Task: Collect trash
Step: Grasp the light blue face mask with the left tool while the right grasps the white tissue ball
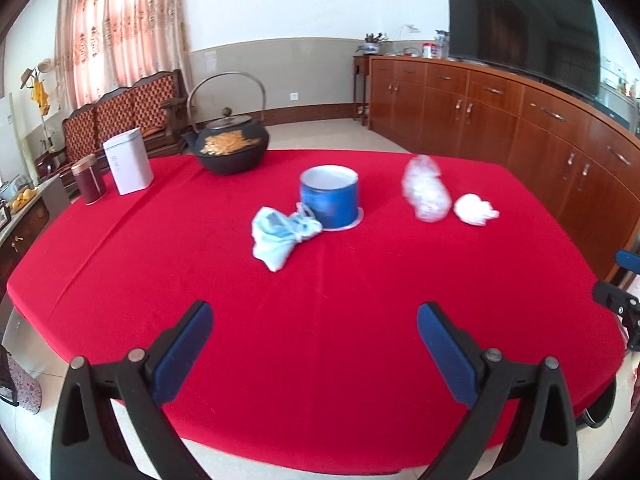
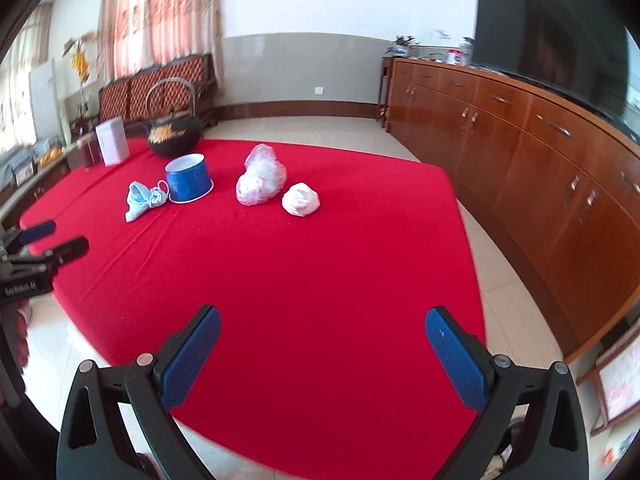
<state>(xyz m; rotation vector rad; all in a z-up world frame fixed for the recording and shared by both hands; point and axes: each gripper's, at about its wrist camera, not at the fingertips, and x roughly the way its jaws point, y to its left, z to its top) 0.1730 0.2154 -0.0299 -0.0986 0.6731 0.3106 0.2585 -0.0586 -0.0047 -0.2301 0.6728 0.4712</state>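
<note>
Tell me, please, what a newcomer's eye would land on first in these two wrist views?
The bright red tablecloth fills both views. At its middle stands an open blue cylindrical container, with a crumpled light-blue face mask touching its left side, and a clear crumpled plastic bag and a white wad of paper to its right. A black cast-iron teapot with gold decoration sits at the far edge, while the left gripper and right gripper hang open near the front.

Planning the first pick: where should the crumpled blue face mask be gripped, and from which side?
Grip the face mask across its bunched, knotted middle, coming from above. The near side is open; the blue cup touches its far right end.
</note>
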